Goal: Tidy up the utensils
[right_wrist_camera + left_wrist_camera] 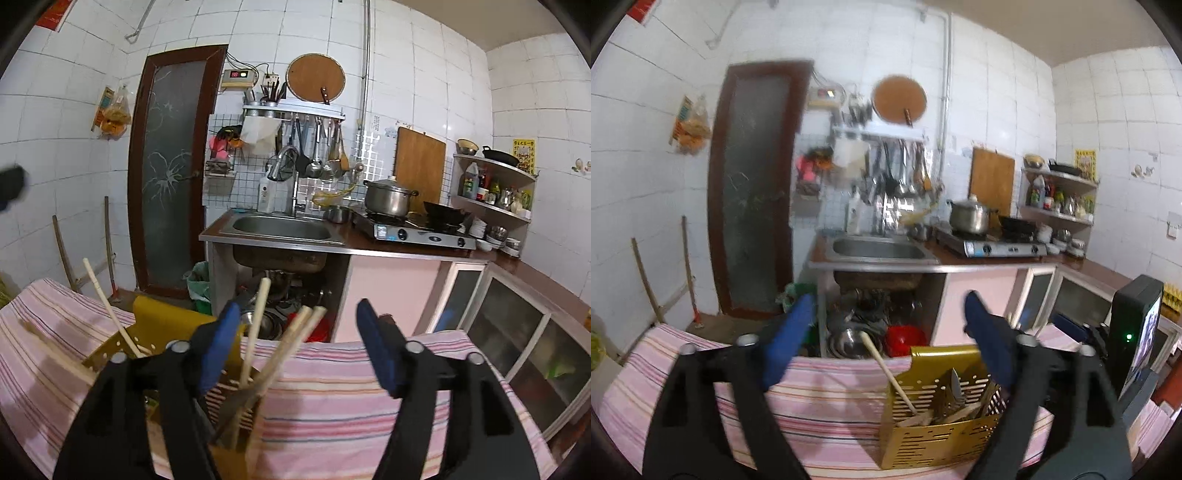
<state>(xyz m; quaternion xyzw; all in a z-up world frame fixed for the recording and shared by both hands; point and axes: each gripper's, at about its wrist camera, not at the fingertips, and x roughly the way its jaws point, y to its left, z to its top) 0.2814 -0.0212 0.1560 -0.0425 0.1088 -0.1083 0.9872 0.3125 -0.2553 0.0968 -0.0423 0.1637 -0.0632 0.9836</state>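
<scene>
Both grippers over the bench [831, 402] with the pink striped cloth, and nothing in either one. Left gripper [886, 310]: we see its blue fingers [792, 339] spread wide and empty. Just under and inside the right-hand finger sits the gold slotted utensil holder [938, 439], upright on the cloth toward the bench's near edge. One wooden chopstick [888, 373] leans out of it up and to the left; wooden pieces and a dark metal utensil [955, 386] lie tilted inside. Right gripper [295, 317]: fingers [376, 350] also wide apart, gripping nothing. In its view the same holder [166, 317] is low and left, partly hidden behind the left-hand finger. A bundle of chopsticks [291, 343] stands in it, tilted toward the gap between the fingers without touching the pads as far as we can tell, and a single pale chopstick [107, 302] leans off to the left. The left wrist view is motion-blurred, so finer detail inside the holder is unclear. Beyond the bench's far edge: open cabinet with steel bowls and something red, sink [280, 227] above it, gas stove [421, 232] with a steel pot [388, 197] to the right, utensils hanging on the tiled wall.
</scene>
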